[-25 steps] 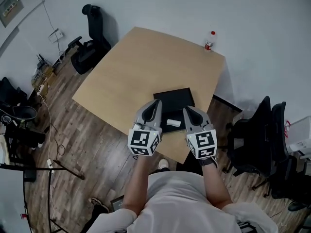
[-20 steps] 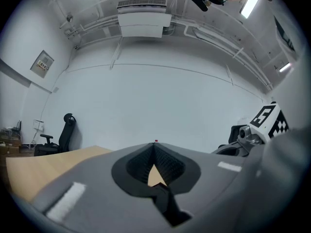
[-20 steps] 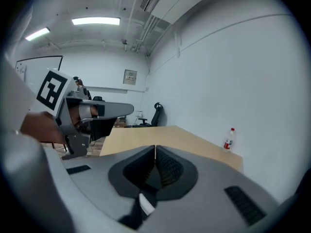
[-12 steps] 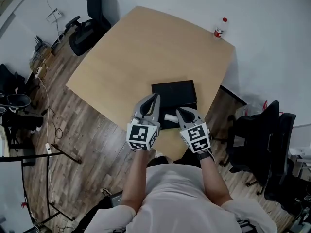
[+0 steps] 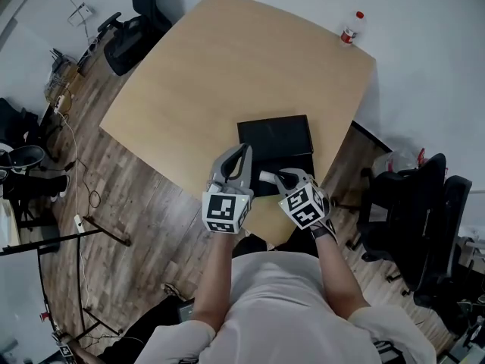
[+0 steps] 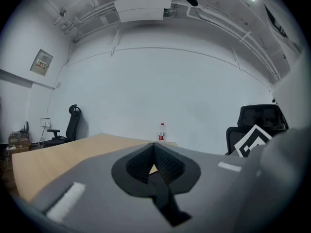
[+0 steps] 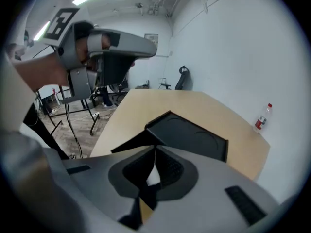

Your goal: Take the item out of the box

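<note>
A flat black box [image 5: 274, 133] lies near the front edge of the wooden table [image 5: 220, 74]. A small white item [image 5: 267, 177] shows at the box's near end. My left gripper [image 5: 244, 152] hovers at the box's near left corner, shut and holding nothing; in the left gripper view [image 6: 154, 145] its tips meet over the table. My right gripper [image 5: 279, 176] is shut and tilted down, with its tips right by the white item. In the right gripper view the closed tips [image 7: 155, 148] sit in front of the box [image 7: 187, 135], and a bit of white [image 7: 151, 175] shows beneath them.
A red-capped bottle [image 5: 350, 27] stands at the table's far right corner. Black office chairs stand at the back left [image 5: 136, 29] and close on the right [image 5: 409, 211]. Cables and stands [image 5: 45, 196] clutter the wooden floor on the left.
Both grippers have come down toward the box's near end. The right one dropped further and tipped downward, so its tips are now beside the white item.
</note>
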Demonstrator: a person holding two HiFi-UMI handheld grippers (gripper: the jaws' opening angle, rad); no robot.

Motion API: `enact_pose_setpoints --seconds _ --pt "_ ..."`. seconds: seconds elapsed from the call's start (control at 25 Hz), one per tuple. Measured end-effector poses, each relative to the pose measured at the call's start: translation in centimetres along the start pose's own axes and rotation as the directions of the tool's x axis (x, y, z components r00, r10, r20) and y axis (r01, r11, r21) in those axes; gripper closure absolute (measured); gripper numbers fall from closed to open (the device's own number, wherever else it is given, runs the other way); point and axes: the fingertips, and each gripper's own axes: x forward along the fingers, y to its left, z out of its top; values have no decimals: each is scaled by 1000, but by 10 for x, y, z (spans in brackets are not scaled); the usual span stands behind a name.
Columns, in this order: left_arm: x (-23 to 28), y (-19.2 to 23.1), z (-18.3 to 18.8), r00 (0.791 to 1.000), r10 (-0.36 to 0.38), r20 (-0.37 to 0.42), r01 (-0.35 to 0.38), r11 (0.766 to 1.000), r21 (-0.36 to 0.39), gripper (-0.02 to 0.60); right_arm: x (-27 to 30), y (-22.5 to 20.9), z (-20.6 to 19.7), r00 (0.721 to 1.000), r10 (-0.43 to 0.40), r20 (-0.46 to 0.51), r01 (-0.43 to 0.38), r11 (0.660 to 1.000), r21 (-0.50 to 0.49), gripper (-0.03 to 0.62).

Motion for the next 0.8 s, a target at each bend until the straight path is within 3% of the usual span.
enact_pose_setpoints --seconds 0.36,0.8 --pt "2 0 -14 1000 -9 -22 9 1000 -15 574 31 14 -28 988 90 -123 -103 990 -101 580" --pt "5 12 -29 999 -4 -54 2 999 -39 574 59 20 -44 953 190 -235 -232 958 -166 561"
